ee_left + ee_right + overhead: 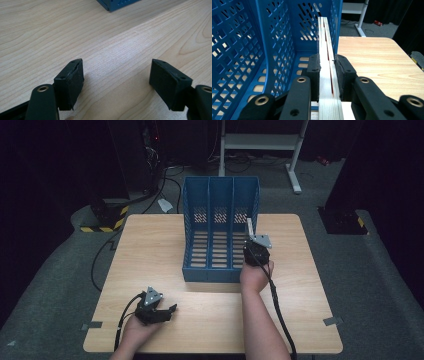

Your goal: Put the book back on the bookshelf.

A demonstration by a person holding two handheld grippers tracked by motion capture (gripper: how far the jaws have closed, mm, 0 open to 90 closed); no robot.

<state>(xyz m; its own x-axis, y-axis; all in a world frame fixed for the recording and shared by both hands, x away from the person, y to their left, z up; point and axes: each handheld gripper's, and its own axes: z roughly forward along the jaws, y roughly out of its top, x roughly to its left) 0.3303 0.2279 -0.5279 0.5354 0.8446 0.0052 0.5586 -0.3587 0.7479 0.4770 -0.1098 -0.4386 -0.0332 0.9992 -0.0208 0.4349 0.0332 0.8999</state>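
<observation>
A blue three-slot file rack stands open-fronted at the table's far middle. My right gripper is at its right slot, shut on a thin white book held upright on edge. In the right gripper view the book runs edge-on between the pads of my right gripper, just inside the rack's perforated right wall. My left gripper rests low near the front left of the table, jaws open. Bare wood lies between the fingers of that left gripper.
The light wooden table has free room left and right of the rack, whose corner lies far ahead of the left gripper. Tape marks sit at the front corners. A white stand and cables lie on the dark floor behind.
</observation>
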